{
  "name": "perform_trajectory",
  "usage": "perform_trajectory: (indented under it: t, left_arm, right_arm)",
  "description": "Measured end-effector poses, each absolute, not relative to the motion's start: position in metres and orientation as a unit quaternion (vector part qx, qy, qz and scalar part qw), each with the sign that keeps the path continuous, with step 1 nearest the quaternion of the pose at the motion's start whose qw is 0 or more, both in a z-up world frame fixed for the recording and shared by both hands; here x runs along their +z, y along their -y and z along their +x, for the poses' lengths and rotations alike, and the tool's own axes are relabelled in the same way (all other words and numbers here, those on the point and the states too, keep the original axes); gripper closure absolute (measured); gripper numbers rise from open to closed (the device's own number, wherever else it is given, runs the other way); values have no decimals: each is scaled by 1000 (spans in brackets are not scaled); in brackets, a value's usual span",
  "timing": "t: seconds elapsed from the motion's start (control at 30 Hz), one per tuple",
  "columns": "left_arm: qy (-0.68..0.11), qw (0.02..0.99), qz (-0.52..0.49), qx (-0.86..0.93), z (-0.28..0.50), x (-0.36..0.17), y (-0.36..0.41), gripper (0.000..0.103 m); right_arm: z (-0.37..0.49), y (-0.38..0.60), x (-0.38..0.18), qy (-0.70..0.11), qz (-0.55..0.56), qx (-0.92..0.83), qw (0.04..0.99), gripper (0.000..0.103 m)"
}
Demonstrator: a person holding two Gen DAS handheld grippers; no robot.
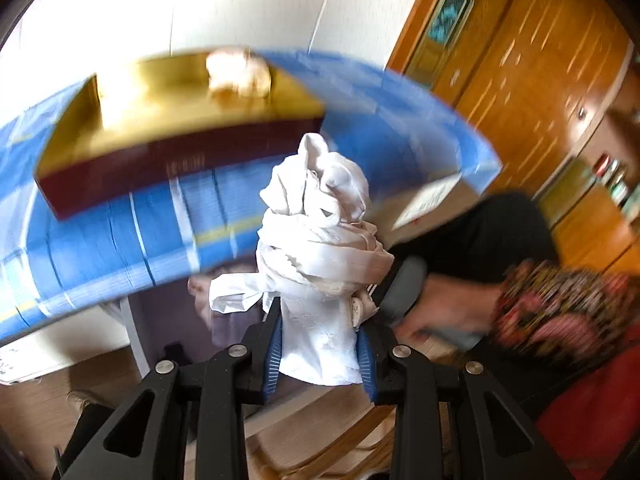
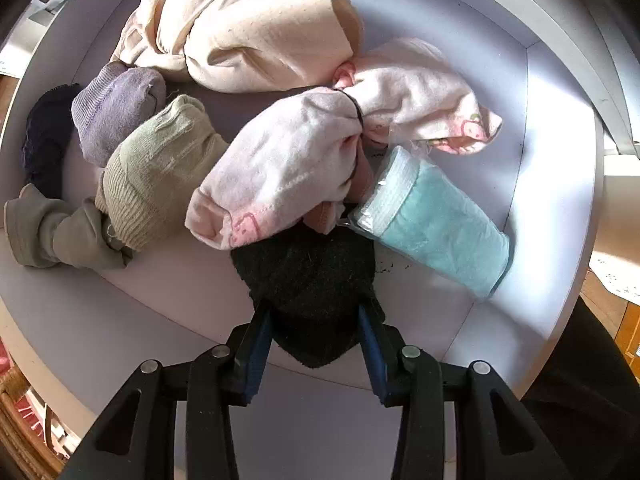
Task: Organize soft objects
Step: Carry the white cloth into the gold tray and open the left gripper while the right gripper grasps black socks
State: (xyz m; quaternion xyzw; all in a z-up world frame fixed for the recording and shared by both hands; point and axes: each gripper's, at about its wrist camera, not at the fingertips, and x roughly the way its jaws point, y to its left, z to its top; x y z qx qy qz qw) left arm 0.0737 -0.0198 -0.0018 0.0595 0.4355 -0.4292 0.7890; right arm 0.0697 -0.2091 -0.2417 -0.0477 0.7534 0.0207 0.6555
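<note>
In the left wrist view my left gripper (image 1: 319, 344) is shut on a knotted white cloth bundle (image 1: 320, 224) and holds it up in the air, below the edge of a table with a blue checked cloth (image 1: 160, 220). In the right wrist view my right gripper (image 2: 316, 332) is shut on a dark knitted sock bundle (image 2: 308, 276) over the white drawer (image 2: 552, 200). The drawer holds a cream bundle (image 2: 256, 36), a pink-white bundle (image 2: 288, 168), a green ribbed bundle (image 2: 160, 168), a purple bundle (image 2: 116, 108) and a packaged light-blue cloth (image 2: 436, 216).
A gold and dark-red box (image 1: 168, 120) with a pale bundle (image 1: 240, 72) on it sits on the table. A person's arm in a patterned sleeve (image 1: 560, 312) is at the right. Wooden cabinets (image 1: 540, 60) stand behind. A navy item (image 2: 44, 136) and grey bundle (image 2: 52, 232) lie at the drawer's left.
</note>
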Motion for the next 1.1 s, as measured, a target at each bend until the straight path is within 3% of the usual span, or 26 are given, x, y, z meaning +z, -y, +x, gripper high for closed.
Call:
perform_trajectory:
  t: [0.17, 0.5, 1.1]
  left_arm:
    - [-407, 814, 54, -411, 102, 52, 21, 70]
    - [-383, 869, 79, -302, 214, 98, 21, 69]
    - [-482, 850, 137, -162, 376, 25, 28, 69]
  right_arm:
    - [68, 208, -242, -753, -47, 21, 656, 61]
    - [67, 206, -248, -754, -42, 21, 655, 61]
    - [68, 216, -245, -754, -18, 22, 657, 61]
